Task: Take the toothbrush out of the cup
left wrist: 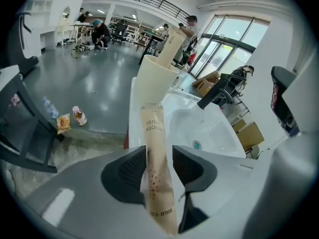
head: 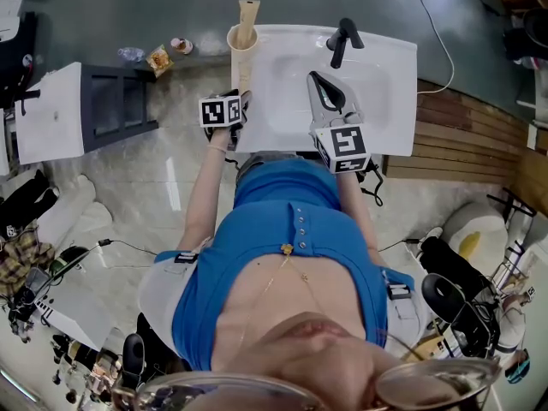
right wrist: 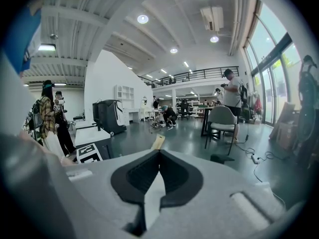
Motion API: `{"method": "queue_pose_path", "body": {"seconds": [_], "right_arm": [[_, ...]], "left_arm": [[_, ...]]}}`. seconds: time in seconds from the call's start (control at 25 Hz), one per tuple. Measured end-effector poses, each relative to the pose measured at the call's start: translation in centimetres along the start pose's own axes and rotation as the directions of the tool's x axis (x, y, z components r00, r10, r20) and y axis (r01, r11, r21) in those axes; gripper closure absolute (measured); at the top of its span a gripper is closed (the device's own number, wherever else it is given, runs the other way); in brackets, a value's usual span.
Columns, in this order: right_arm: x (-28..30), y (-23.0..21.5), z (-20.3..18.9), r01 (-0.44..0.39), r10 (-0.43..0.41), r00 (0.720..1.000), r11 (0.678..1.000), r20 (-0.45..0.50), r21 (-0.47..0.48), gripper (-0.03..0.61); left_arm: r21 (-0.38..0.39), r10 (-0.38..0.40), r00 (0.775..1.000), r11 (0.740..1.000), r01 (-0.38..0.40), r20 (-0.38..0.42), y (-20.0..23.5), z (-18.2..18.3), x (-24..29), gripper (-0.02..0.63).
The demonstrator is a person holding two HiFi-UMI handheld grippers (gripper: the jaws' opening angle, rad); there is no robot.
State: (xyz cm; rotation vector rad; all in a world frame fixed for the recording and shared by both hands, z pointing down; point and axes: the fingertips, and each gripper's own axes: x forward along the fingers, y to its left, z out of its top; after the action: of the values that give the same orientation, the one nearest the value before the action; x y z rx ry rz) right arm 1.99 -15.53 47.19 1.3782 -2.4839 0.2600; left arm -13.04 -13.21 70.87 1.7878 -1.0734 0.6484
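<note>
A cream cup (head: 241, 43) stands on the far left corner of the white sink (head: 390, 101). One paper-wrapped toothbrush (head: 248, 14) sticks up out of it. A second wrapped toothbrush (left wrist: 155, 153) lies along the sink's left rim, its far end at the foot of the cup (left wrist: 155, 81). My left gripper (head: 242, 98) is open around this toothbrush, which runs between the jaws; the right pad stands clear of it. My right gripper (head: 317, 79) hovers over the basin, shut with nothing in it; in its own view the right gripper (right wrist: 159, 152) shows closed pads.
A black faucet (head: 343, 39) stands at the back of the sink. A small bottle (head: 180, 45) and a snack packet (head: 158, 59) lie on the floor to the left, beside a dark rack (head: 120, 101). Wooden boards (head: 467, 135) lie right of the sink.
</note>
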Motion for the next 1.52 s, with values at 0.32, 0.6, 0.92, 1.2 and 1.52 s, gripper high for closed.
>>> {"method": "queue_pose_path", "body": {"seconds": [0.32,0.6,0.92,1.2,1.52], "right_arm": [[0.6,0.3,-0.2,-0.01,0.01,1.0,1.0,-0.009,-0.004,0.577],[1.6,1.0,-0.4,-0.029,0.029,0.999,1.0,-0.019,-0.012,0.577],[3.3,2.2,-0.6,-0.052,0.052,0.998,0.999,-0.028,-0.016,0.577],[4.8,3.3,-1.1,-0.068,0.068,0.997,0.998,-0.035,0.0,0.577],[6.7,4.7,-1.2,-0.095,0.095,0.994,0.995,-0.05,-0.001,0.577]], "left_arm": [[0.053,0.027,0.998,0.998,-0.03,0.057,-0.3,1.5,-1.5,0.414],[0.12,0.07,0.989,0.989,-0.086,0.133,-0.5,3.2,-3.0,0.57],[0.132,0.026,0.977,0.99,-0.055,0.209,-1.8,4.9,-4.6,0.614],[0.195,0.002,0.962,0.979,-0.057,0.274,-3.4,6.8,-6.0,0.614],[0.245,-0.04,0.935,0.968,-0.051,0.352,-4.8,9.1,-8.1,0.614]]}}
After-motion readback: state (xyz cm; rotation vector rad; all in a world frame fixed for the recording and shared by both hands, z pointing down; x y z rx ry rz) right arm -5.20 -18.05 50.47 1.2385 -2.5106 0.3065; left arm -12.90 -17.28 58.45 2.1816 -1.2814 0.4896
